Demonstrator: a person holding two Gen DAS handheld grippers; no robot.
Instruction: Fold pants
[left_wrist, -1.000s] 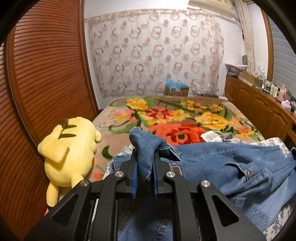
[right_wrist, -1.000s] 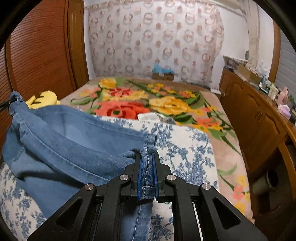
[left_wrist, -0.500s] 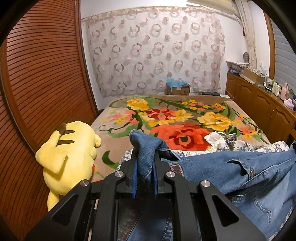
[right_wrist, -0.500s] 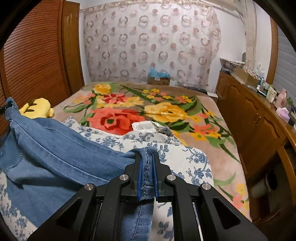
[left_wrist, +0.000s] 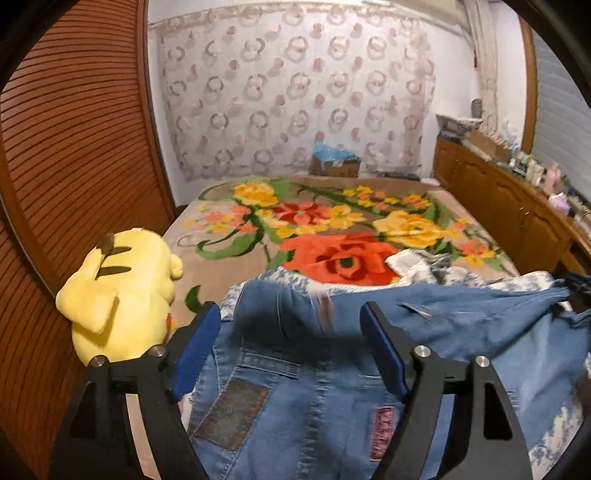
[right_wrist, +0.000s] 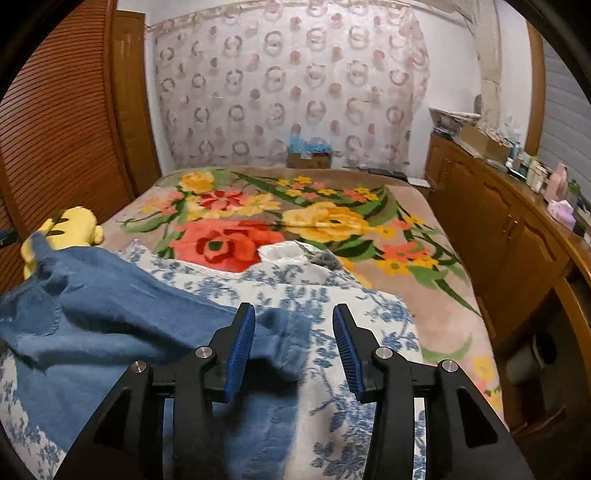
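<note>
The blue denim pants (left_wrist: 314, 387) lie spread on a white cloth with blue flowers (right_wrist: 332, 306) on the bed. In the left wrist view their waistband with a leather patch (left_wrist: 231, 415) sits between and below my fingers. My left gripper (left_wrist: 290, 332) is open and holds nothing, just above the waistband. My right gripper (right_wrist: 293, 332) is open too, over a crumpled denim end (right_wrist: 284, 339) that lies loose on the cloth. The pants (right_wrist: 110, 306) stretch away to the left in the right wrist view.
A yellow plush toy (left_wrist: 118, 291) lies at the bed's left side by the slatted wooden wall (left_wrist: 66, 147). The floral blanket (left_wrist: 332, 229) covers the far bed. A wooden cabinet (right_wrist: 517, 240) with bottles runs along the right. A small white cloth (right_wrist: 291, 253) lies beyond the pants.
Both grippers were shut on denim and have opened. The pants have dropped from the fingers onto the flowered cloth and lie flatter.
</note>
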